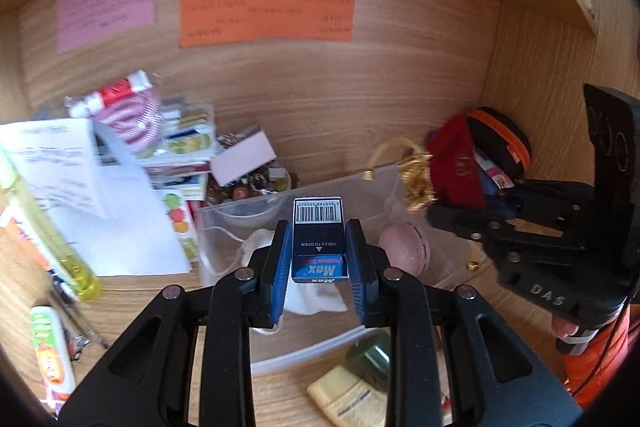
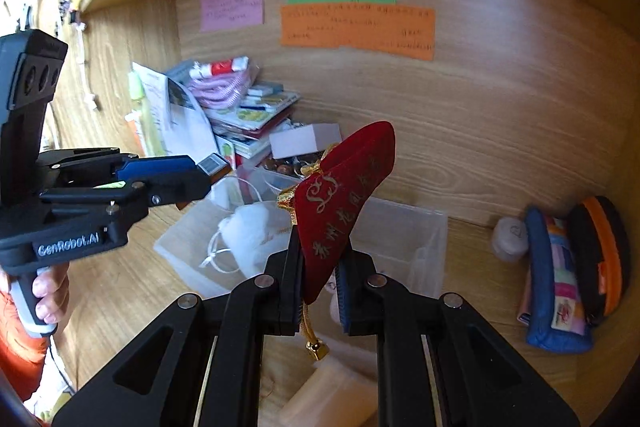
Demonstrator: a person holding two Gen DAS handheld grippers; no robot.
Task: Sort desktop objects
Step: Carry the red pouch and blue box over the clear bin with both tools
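Note:
My left gripper [image 1: 319, 247] is shut on a small blue Max staple box [image 1: 319, 241] with a barcode, held above a clear plastic bin [image 1: 224, 223]. The bin holds a white drawstring pouch [image 1: 316, 297] and a pink round case [image 1: 405, 253]. My right gripper [image 2: 322, 259] is shut on a red velvet pouch [image 2: 344, 203] with gold lettering and a gold cord, held above the same bin [image 2: 404, 239]. The right gripper also shows in the left wrist view [image 1: 452, 215], and the left gripper in the right wrist view [image 2: 200, 175].
A pile of papers, booklets and a pink striped bundle [image 1: 132, 115] fills the desk's left. Pens and a yellow tube [image 1: 76, 267] lie at front left. A blue patchwork pouch [image 2: 552, 279] and black-orange case [image 2: 600, 251] sit at right. Coloured notes [image 1: 266, 21] hang on the back wall.

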